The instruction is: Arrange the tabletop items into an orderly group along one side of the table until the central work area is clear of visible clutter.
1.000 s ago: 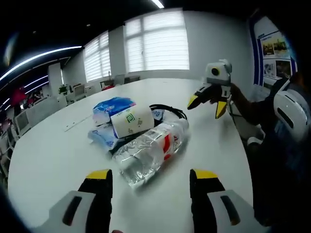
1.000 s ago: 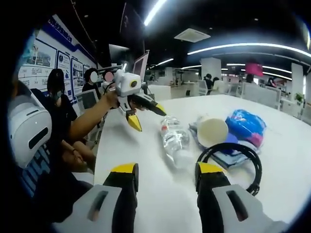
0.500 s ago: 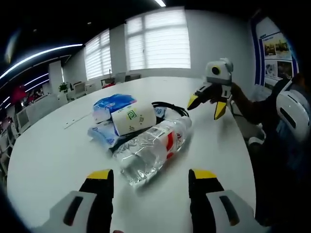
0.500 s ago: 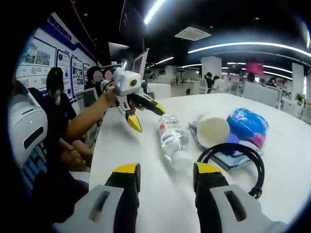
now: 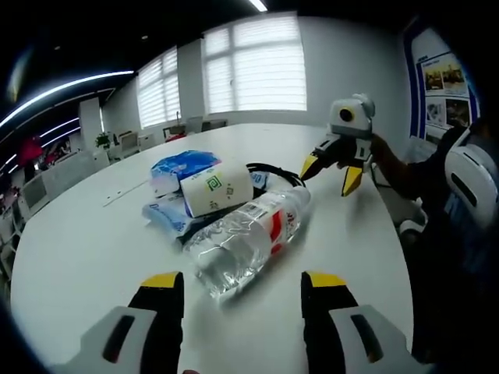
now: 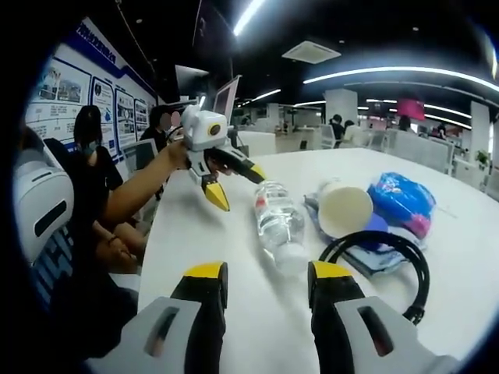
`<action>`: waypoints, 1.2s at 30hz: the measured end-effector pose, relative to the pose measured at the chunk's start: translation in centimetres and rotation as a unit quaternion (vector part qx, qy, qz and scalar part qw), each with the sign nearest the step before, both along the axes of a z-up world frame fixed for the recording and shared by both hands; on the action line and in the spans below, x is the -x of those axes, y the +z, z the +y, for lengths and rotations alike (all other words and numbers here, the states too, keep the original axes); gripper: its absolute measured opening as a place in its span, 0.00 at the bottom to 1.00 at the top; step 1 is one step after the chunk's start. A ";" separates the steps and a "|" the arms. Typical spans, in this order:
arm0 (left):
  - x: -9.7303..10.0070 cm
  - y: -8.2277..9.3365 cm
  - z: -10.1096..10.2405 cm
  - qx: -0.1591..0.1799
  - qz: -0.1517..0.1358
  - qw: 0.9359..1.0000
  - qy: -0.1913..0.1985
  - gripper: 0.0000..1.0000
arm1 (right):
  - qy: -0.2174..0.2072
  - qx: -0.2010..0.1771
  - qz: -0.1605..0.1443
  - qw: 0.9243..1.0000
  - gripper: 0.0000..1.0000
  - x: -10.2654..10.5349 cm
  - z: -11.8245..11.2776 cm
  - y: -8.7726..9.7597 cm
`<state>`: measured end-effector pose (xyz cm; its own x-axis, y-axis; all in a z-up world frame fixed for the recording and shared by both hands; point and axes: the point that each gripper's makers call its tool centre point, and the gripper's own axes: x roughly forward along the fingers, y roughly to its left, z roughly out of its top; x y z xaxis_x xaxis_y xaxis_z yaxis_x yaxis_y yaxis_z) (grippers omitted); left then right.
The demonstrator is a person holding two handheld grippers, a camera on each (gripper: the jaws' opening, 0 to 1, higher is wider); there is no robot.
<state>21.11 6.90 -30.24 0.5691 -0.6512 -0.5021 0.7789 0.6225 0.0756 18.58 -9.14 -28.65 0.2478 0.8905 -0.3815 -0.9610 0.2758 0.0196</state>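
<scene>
1. Across both views, white table [image 5: 86, 249] [image 6: 483, 257] carries one cluster of items near its middle.
2. Bottle [image 5: 245, 240] [image 6: 279, 224], clear plastic with red label, lies on its side on the table, touching the cluster; in left gripper view it sits just ahead of and between that gripper's jaws, not touched by them.
3. Blue packs [image 5: 181, 169] [image 6: 401, 200] lie flat behind the bottle, one partly under the cup.
4. Cup [image 5: 216, 192] [image 6: 344, 209], paper, lies on its side on the packs, beside the bottle; open mouth faces the right gripper view.
5. Black cable [image 5: 274, 173] [image 6: 390, 253], looped, lies at the cluster's edge, touching the packs, near the right gripper's jaw tip.
6. Left gripper [image 5: 242, 282] [image 6: 234, 181]: yellow-tipped jaws apart, empty, over the table short of the bottle's base.
7. Right gripper [image 6: 257, 273] [image 5: 331, 171]: jaws apart, empty, above the table beside the bottle's cap end.
8. Person's hand [image 6: 178, 154] holds the left gripper from behind.
</scene>
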 end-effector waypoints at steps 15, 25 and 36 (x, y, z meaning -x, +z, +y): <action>-0.3 -0.3 -0.1 0.000 0.002 1.000 0.001 0.58 | -0.004 0.014 -0.002 1.000 0.35 -0.8 0.8 -1.1; -0.3 -0.3 -0.3 0.001 0.002 1.000 0.000 0.55 | -0.016 0.015 -0.004 1.000 0.30 -1.9 1.0 -1.5; -0.5 -0.4 0.0 0.002 0.001 1.000 0.002 0.54 | -0.019 0.011 0.003 1.000 0.30 -2.2 1.4 -1.8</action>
<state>21.56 6.91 -30.67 0.5708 -0.6510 -0.5004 0.7764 0.6262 0.0709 20.79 -7.78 -30.43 0.2785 0.8721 -0.4023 -0.9498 0.3123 0.0194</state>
